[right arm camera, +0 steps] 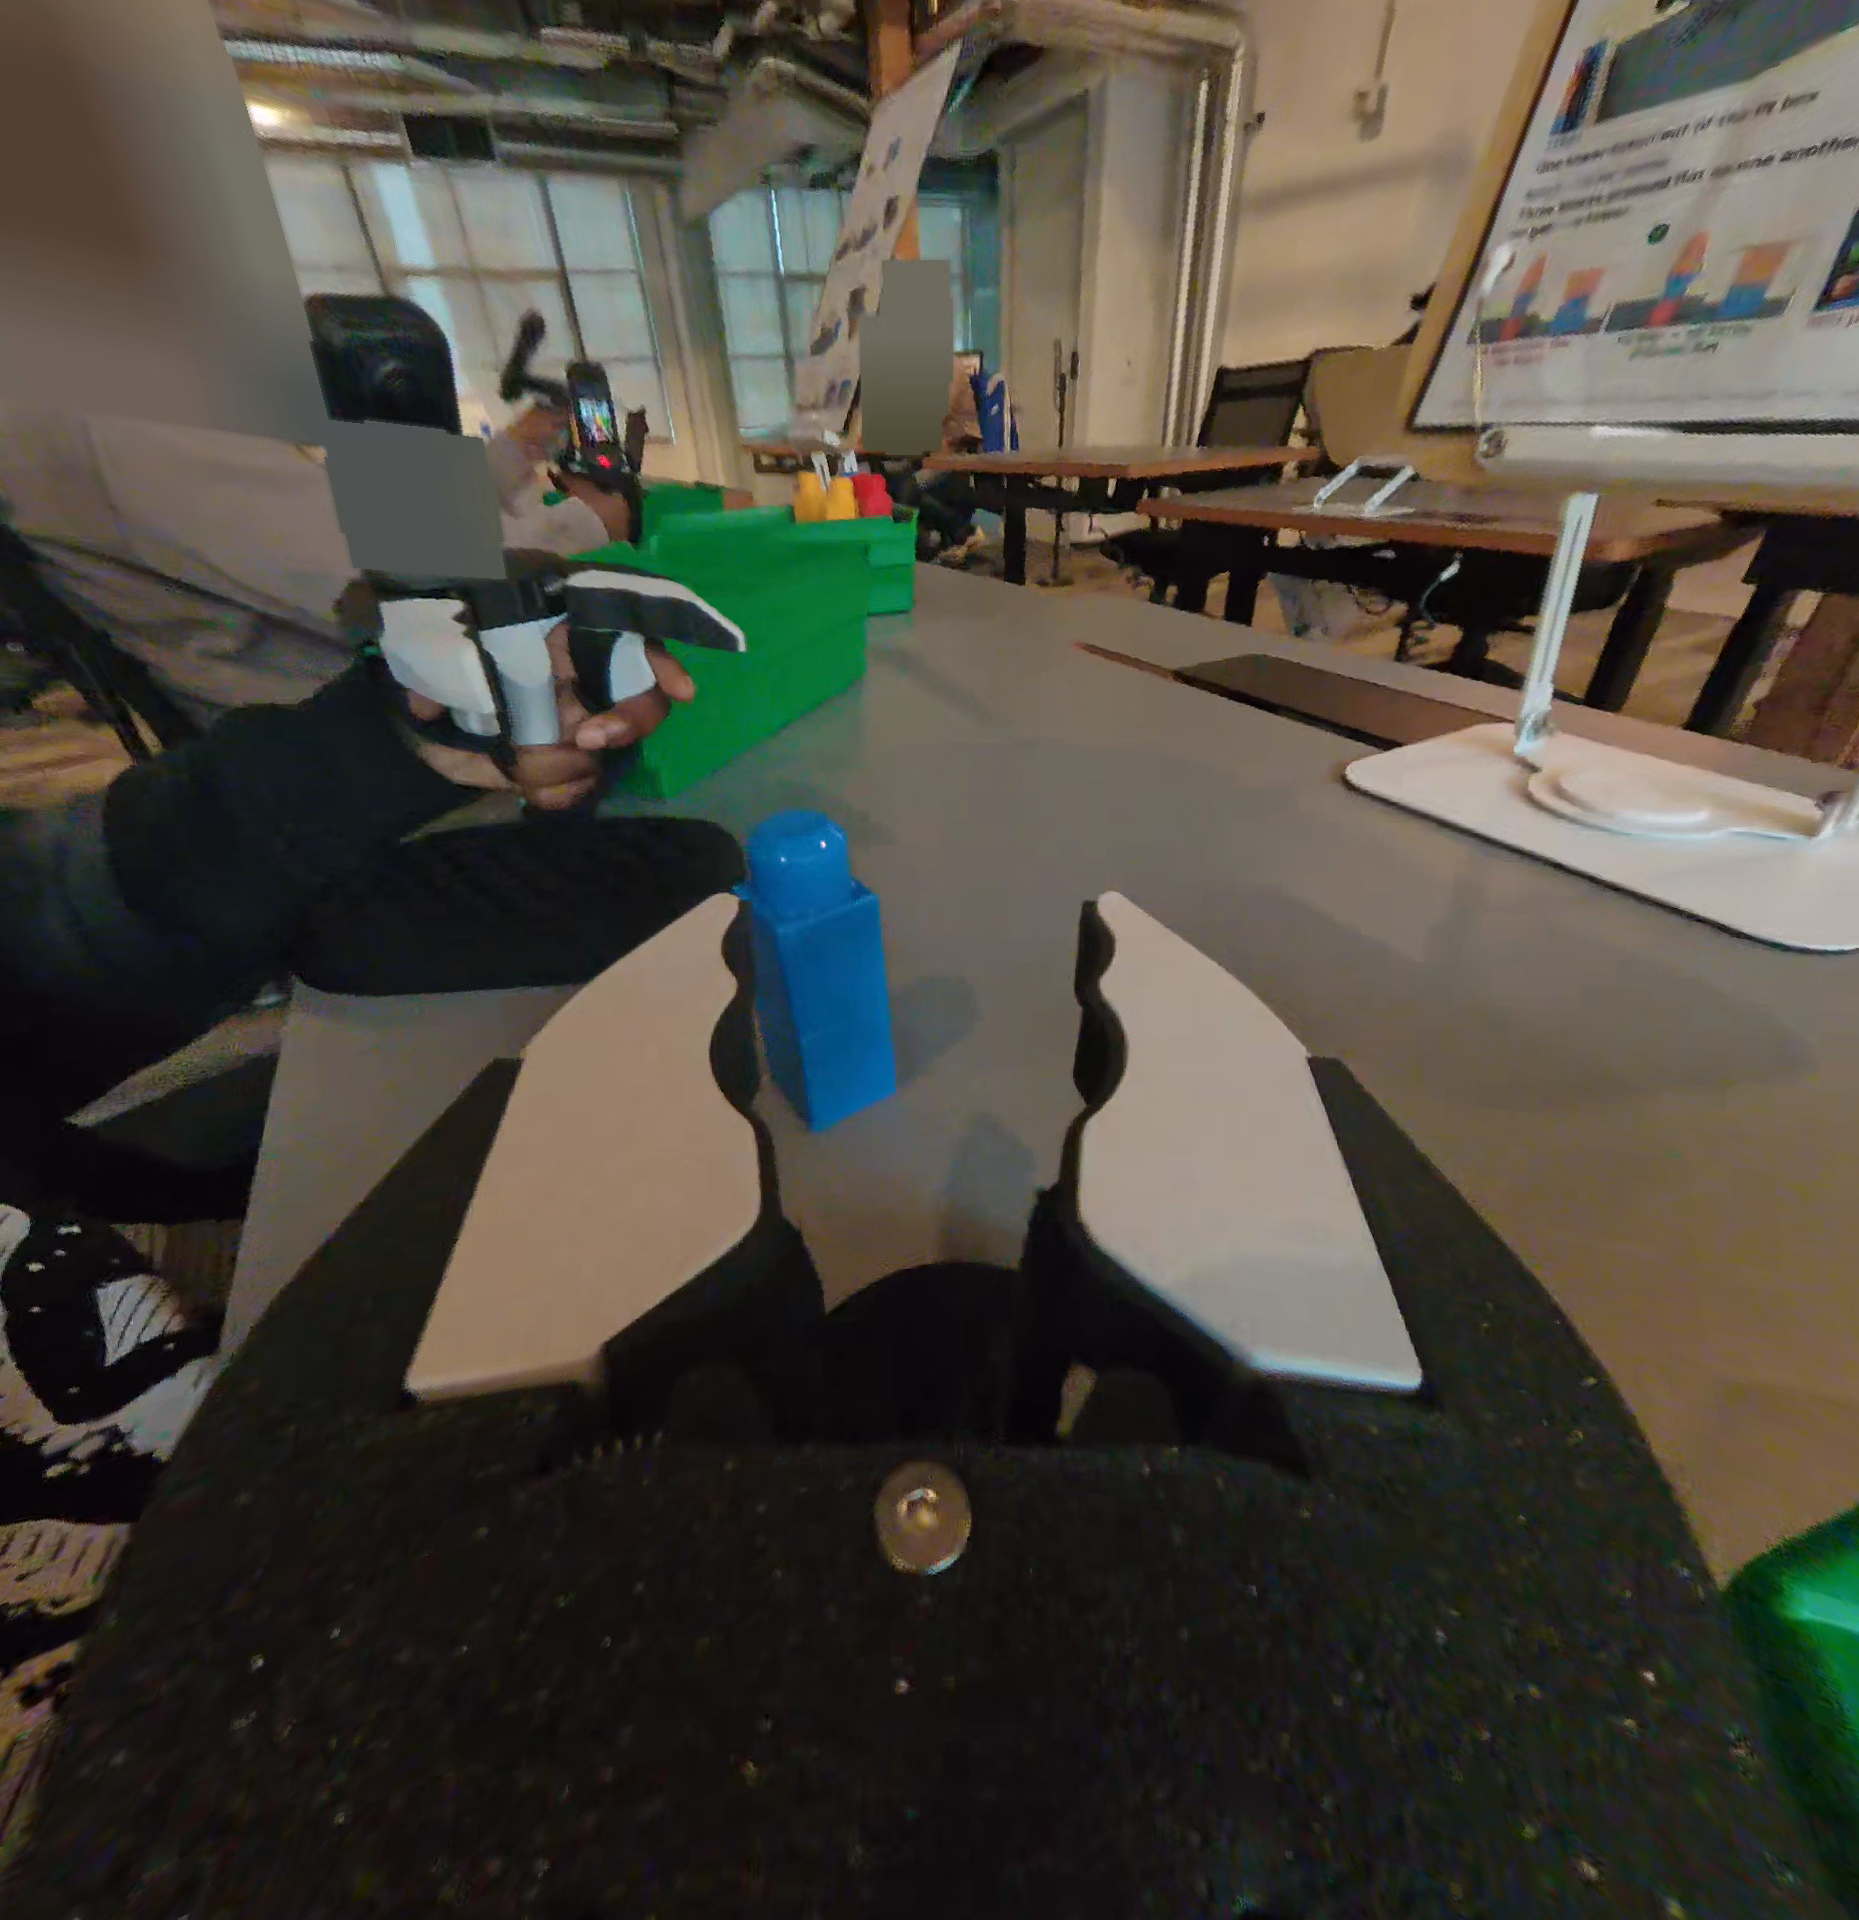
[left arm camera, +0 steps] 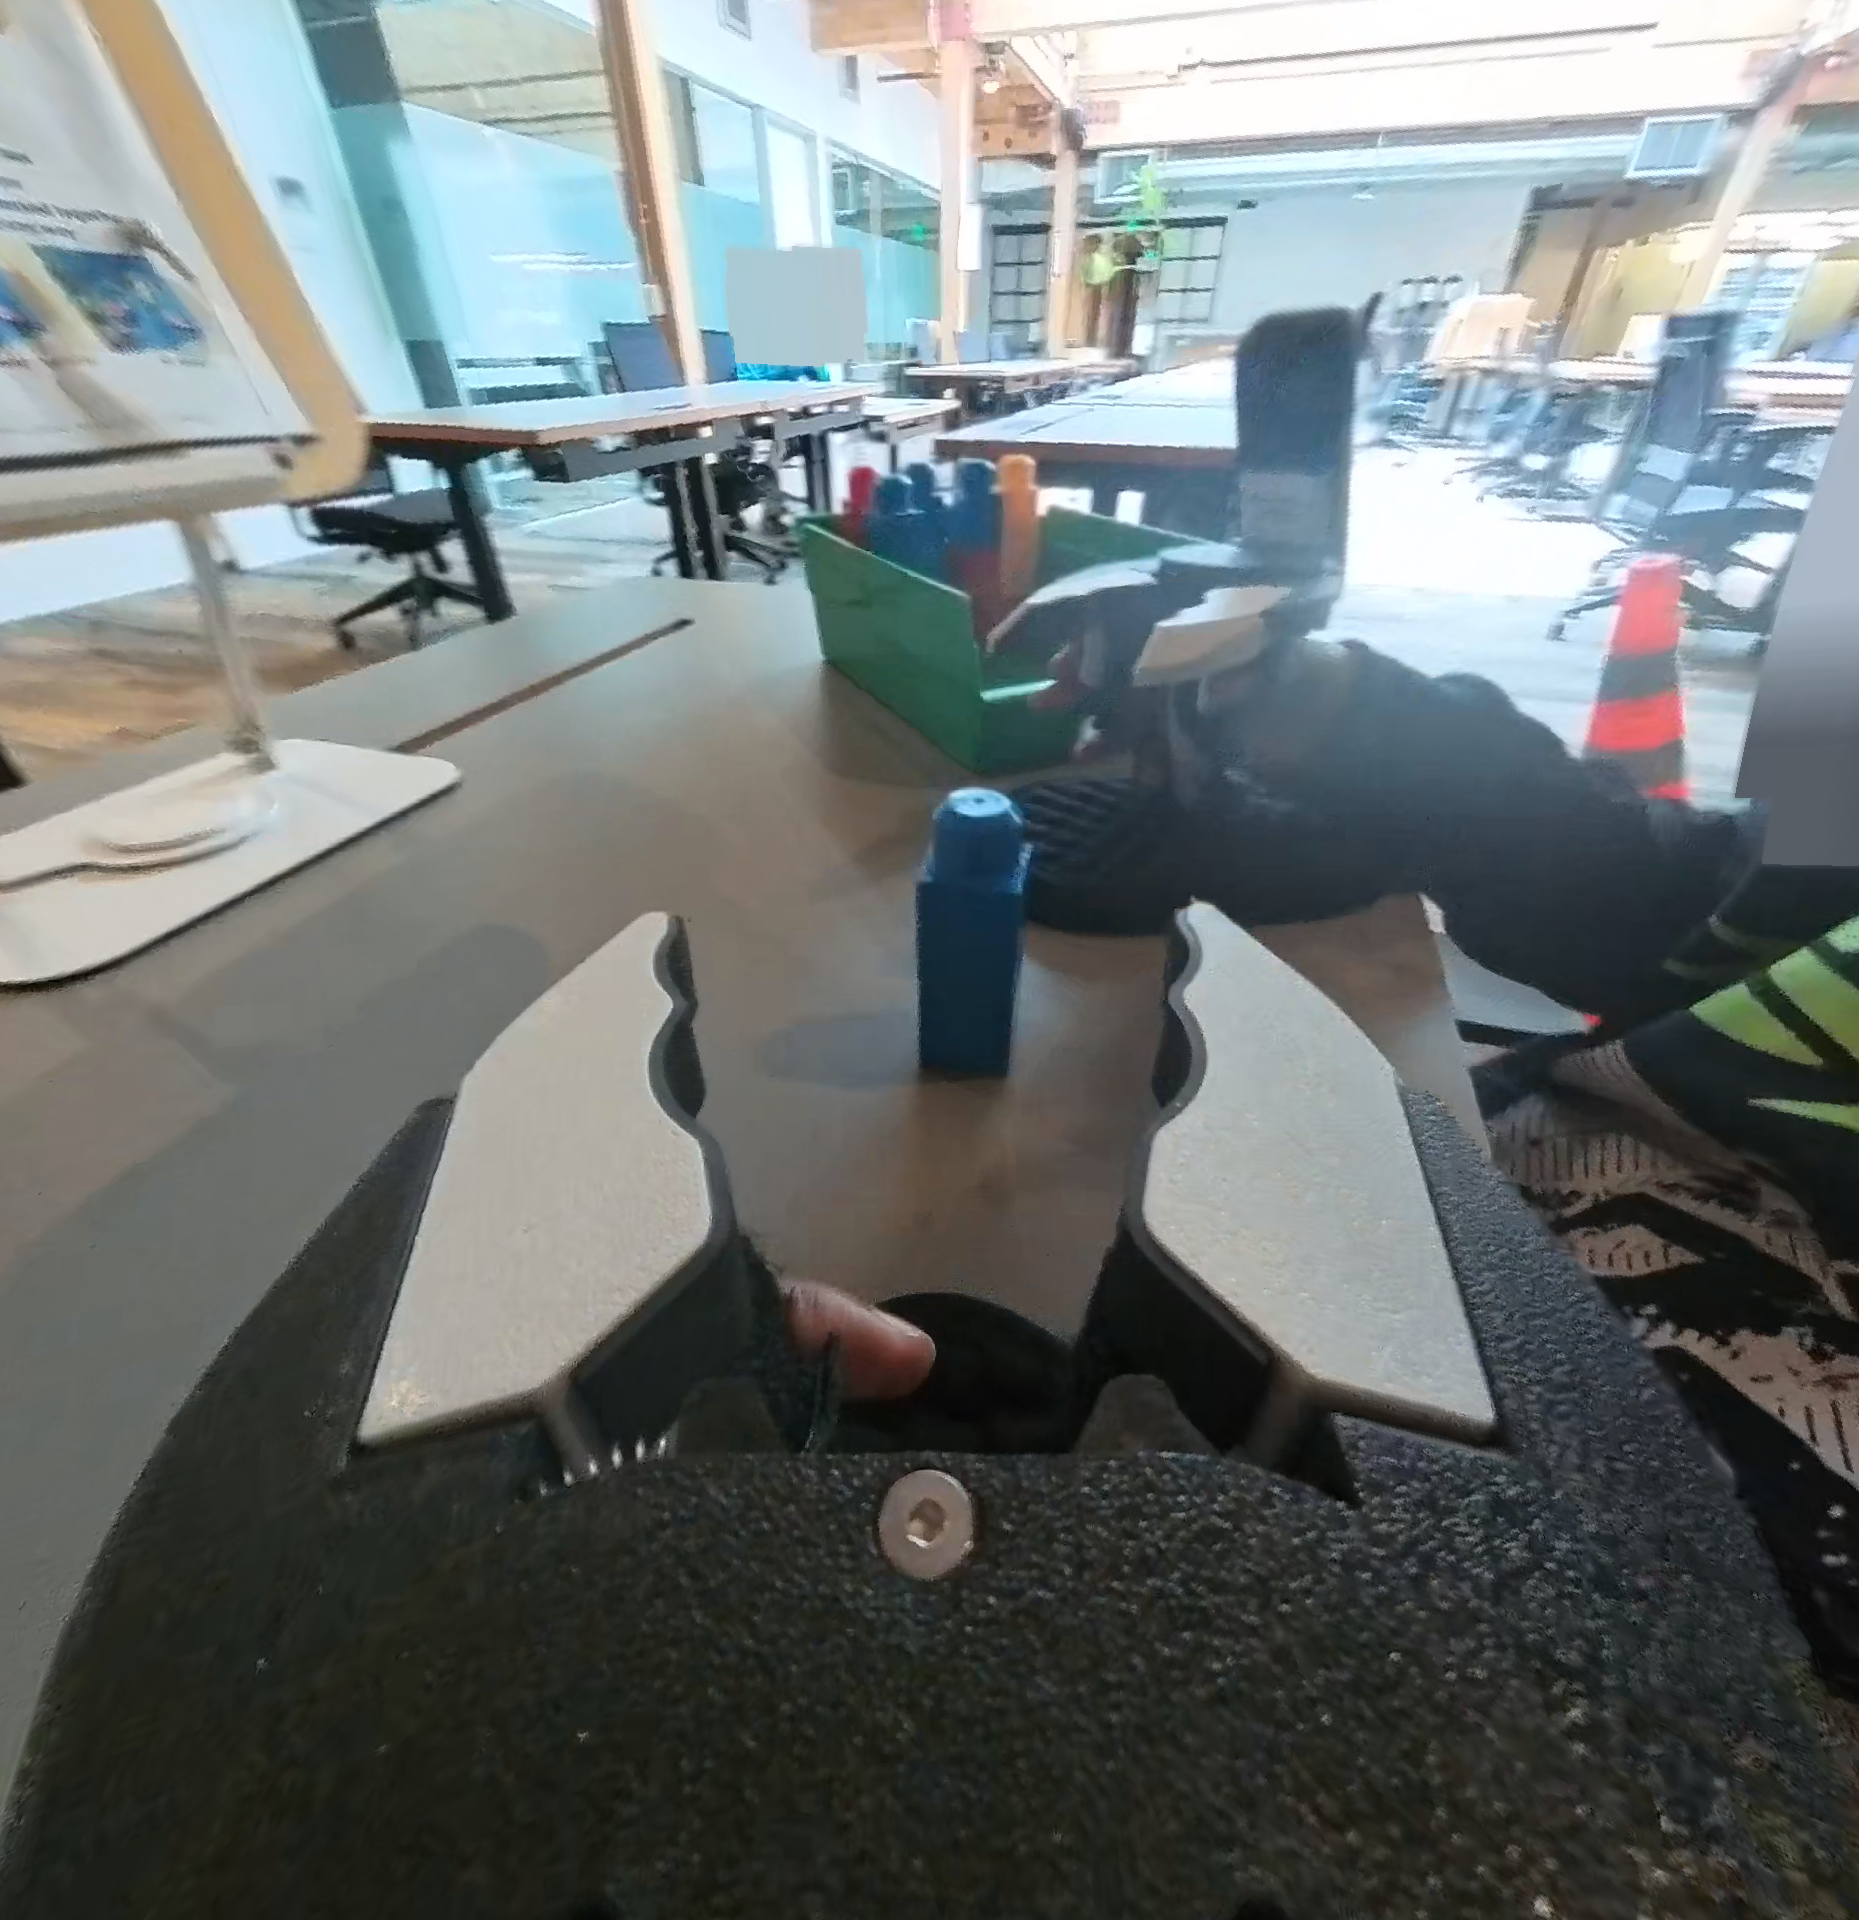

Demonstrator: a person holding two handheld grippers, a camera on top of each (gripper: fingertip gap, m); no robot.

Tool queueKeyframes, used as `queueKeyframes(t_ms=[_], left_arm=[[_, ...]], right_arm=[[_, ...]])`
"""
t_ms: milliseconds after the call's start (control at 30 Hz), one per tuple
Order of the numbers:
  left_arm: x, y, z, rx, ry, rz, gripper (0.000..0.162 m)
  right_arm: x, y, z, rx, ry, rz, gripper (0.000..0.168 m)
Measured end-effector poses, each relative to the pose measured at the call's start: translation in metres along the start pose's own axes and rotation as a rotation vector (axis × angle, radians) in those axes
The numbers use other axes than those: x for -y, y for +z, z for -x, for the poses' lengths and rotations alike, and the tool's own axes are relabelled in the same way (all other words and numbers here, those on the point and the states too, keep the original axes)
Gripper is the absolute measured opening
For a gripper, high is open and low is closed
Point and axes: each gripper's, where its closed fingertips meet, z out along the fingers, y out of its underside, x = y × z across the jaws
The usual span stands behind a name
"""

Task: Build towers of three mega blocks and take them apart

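A single blue mega block (left arm camera: 966, 966) stands upright on the grey table (left arm camera: 592, 831), between the two grippers. My left gripper (left arm camera: 930, 930) is open and empty, low over the table, with the block just beyond its fingertips. My right gripper (right arm camera: 914, 904) is open and empty; the blue block (right arm camera: 821, 987) stands close beside its left finger (right arm camera: 634, 1122), apart from it. Each gripper also shows farther off in the other's view: the right one (left arm camera: 1143, 634) by a green bin, the left one (right arm camera: 551, 644) held in a hand.
A green bin (left arm camera: 904, 644) holds several upright red, blue and orange blocks. Another green bin (right arm camera: 759, 644) sits behind the left gripper. A sign stand with a white base (right arm camera: 1631, 831) stands on the table. A green corner (right arm camera: 1818, 1662) is at lower right. An orange cone (left arm camera: 1642, 675) stands on the floor.
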Motion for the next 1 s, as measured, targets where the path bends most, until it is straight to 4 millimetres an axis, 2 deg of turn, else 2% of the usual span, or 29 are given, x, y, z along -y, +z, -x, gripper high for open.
queueKeyframes(t_ms=[67,133,267,333,400,500,600,667,767,1000], left_arm=[[0.015,-0.013,0.01,0.085,-0.01,0.012,0.083],[0.031,-0.036,0.029,0.222,-0.041,0.046,0.082],[0.046,-0.108,0.084,0.577,-0.043,0.204,0.081],[0.037,-0.148,0.112,0.752,-0.08,0.325,0.082],[0.019,-0.184,0.136,0.913,-0.16,0.431,0.083],[-0.016,-0.22,0.158,1.105,-0.239,0.57,0.082],[-0.054,-0.23,0.165,1.164,-0.307,0.697,0.081],[-0.071,-0.231,0.17,1.184,-0.343,0.736,0.081],[-0.085,-0.227,0.174,1.181,-0.385,0.743,0.077],[-0.11,-0.239,0.183,1.216,-0.415,0.822,0.077]], right_arm=[[0.003,-0.003,-0.003,-0.019,0.012,-0.031,0.059],[0.002,-0.003,-0.003,-0.016,0.02,-0.034,0.06],[-0.002,0.0,-0.002,-0.031,-0.017,-0.003,0.062],[-0.004,0.001,-0.002,-0.049,-0.037,0.016,0.065],[-0.006,0.002,0.001,-0.04,-0.052,0.026,0.065],[-0.004,0.001,0.001,-0.044,-0.057,0.016,0.065],[-0.003,0.0,0.0,-0.048,-0.057,0.008,0.065],[-0.004,0.001,0.001,-0.049,-0.062,0.012,0.065],[-0.006,0.002,0.001,-0.054,-0.072,0.026,0.064],[-0.006,0.002,0.001,-0.06,-0.076,0.028,0.064]])
